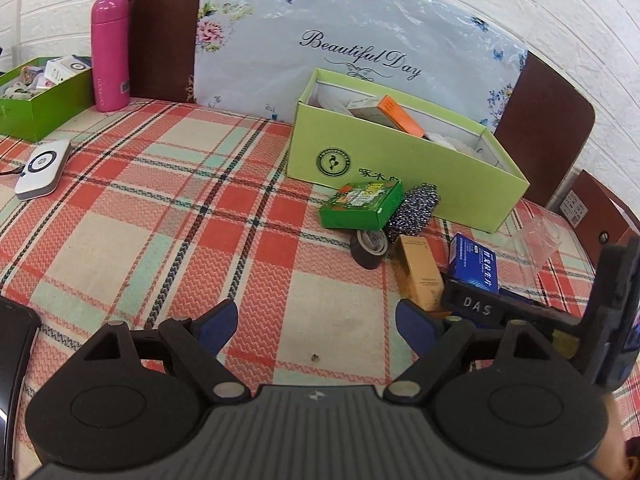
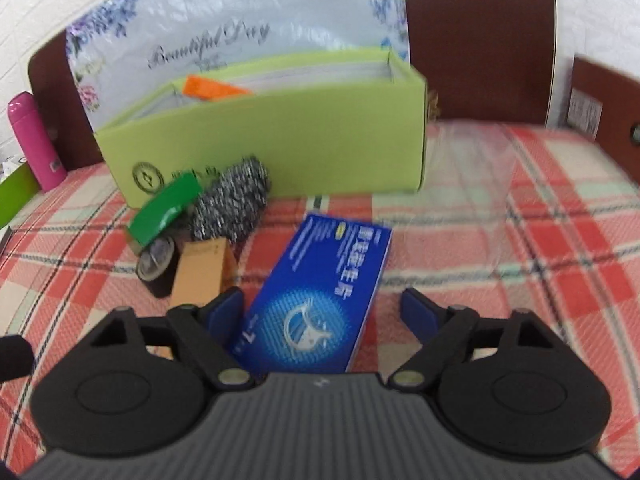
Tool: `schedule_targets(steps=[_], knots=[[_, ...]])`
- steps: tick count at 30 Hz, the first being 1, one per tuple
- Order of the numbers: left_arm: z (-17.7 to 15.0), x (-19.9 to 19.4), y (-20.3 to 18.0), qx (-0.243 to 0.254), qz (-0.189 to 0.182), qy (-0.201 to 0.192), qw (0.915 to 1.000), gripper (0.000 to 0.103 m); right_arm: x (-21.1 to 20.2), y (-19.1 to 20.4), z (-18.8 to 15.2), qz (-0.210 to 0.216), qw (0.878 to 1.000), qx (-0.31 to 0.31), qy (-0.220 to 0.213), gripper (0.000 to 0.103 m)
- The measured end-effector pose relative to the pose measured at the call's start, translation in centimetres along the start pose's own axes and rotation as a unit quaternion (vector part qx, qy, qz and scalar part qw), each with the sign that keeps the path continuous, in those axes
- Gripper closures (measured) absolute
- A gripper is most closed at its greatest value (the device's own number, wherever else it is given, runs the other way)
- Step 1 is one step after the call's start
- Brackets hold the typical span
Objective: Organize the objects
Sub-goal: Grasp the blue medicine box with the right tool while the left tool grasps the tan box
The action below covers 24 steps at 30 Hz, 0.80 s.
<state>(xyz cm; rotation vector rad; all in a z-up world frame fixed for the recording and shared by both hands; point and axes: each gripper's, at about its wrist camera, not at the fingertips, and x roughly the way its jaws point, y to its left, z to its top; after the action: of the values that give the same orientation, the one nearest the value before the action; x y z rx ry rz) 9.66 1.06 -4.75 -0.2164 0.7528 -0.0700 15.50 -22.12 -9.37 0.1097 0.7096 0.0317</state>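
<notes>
Orange carton (image 1: 400, 114) leans inside pale-green box (image 1: 400, 168); both claws gape, grasping nothing.

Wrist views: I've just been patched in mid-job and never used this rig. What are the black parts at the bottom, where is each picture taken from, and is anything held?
No robot here: a person holds a two-finger gripper in each hand, and a camera on each looks forward along its fingers.

The left wrist view shows the left gripper open over bare plaid tablecloth, holding nothing. The right wrist view shows the right gripper with a blue box between its fingers; the pads do not seem to press it, so it is not gripped yet.

Nearby lie a tan carton, a tape roll, a small green box and a steel scourer, in front of an open light green box.
</notes>
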Motion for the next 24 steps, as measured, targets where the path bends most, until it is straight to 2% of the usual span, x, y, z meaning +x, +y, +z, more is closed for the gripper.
schedule_targets(steps=[2,5,9,11,12,13,14,17,20,22,23,24], knots=[[0.1,0.2,-0.6,0.007,-0.009,-0.002,0.9999,0.014,-1.0,-0.3,-0.5,-0.016,1.0,-0.014,-0.006,0.045],[0.6,1.4,-2.2,0.012,-0.026,-0.003,0.9996,0.014,-3.2,-1.8,-1.5,0.013,1.0,-0.009,-0.007,0.046],[1.2,4.4,-5.3,0.025,-0.058,0.004,0.998,0.014,-6.3,-3.4,-3.5,0.007,1.0,-0.027,-0.009,0.046],[1.5,6.2,-6.7,0.033,-0.058,0.012,0.9977,0.016,-7.6,-4.1,-4.4,0.009,1.0,-0.025,-0.004,0.046],[1.5,7.0,-7.2,0.039,-0.056,0.017,0.9975,0.02,-8.3,-4.4,-4.9,0.01,1.0,-0.025,-0.002,0.046],[1.5,7.7,-7.4,0.045,-0.058,0.023,0.997,0.037,-8.8,-4.5,-5.2,0.012,1.0,-0.028,-0.003,0.046],[1.5,8.2,-7.5,0.051,-0.063,0.032,0.9962,0.062,-9.4,-4.6,-5.6,0.013,0.999,-0.033,-0.003,0.046],[0.8,7.9,-6.8,0.057,-0.084,0.046,0.9937,0.066,-10.7,-4.5,-6.2,0.027,0.998,-0.049,-0.004,0.046],[-0.8,5.2,-6.0,0.093,-0.09,0.058,0.9899,0.066,-11.4,-3.9,-6.8,0.069,0.996,-0.064,0.006,0.046],[-2.5,3.0,-5.2,0.105,-0.092,0.069,0.9879,0.066,-11.6,-3.3,-7.4,0.081,0.993,-0.083,0.013,0.046],[-3.2,2.1,-4.8,0.104,-0.09,0.073,0.9878,0.067,-11.6,-2.9,-7.6,0.077,0.993,-0.091,0.013,0.043],[-3.8,1.3,-4.2,0.095,-0.086,0.074,0.989,0.067,-11.5,-2.6,-7.9,0.072,0.992,-0.098,0.012,0.036]])
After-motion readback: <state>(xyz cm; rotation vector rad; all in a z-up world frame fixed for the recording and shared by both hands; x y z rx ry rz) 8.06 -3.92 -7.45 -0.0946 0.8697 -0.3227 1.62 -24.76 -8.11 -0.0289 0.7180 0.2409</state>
